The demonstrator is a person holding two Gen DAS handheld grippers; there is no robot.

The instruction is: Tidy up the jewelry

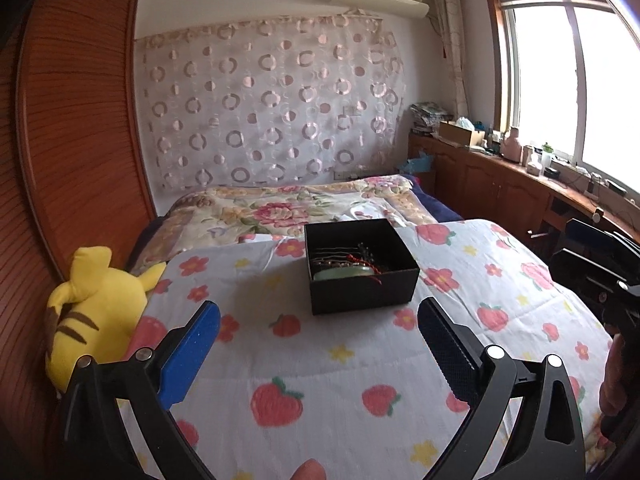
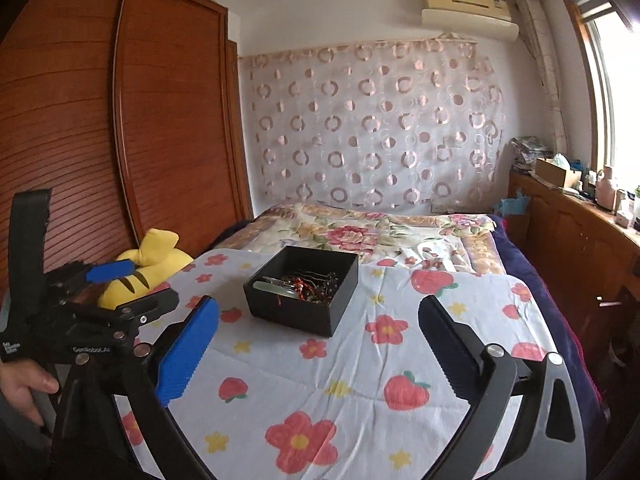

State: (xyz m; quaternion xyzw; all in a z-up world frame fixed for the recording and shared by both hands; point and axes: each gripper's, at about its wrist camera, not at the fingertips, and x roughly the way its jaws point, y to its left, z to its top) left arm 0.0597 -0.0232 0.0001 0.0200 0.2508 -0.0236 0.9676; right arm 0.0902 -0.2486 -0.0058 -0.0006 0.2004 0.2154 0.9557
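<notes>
Two grippers, both mine, hang over the near end of the bed with nothing in either. My left gripper (image 1: 319, 336) has its jaws spread wide, blue pad on one side, dark pad on the other, bare cloth between them. My right gripper (image 2: 319, 334) stands just as wide and just as empty; from its camera I also see the left tool off to the side, with a hand (image 2: 22, 386) on its grip.

Under both lies the white sheet (image 1: 360, 364) printed with strawberries and flowers, and I see no loose piece left on it. Further out, near the middle of that sheet, sits the black box (image 1: 362, 266), lid off, holding the jewelry (image 1: 352, 264): a pale green bangle, a red cord and dark hairpins lying in a tangle. A yellow plush toy (image 1: 94, 312) rests at the sheet's edge by the wardrobe. Beyond come the floral quilt (image 1: 280, 208) and the curtain.

I judge the gathering done, with both tools let go. If anything follows, it calls for a slow reach forward to the box, either to straighten the tangle or to find a lid, which I cannot see here.
</notes>
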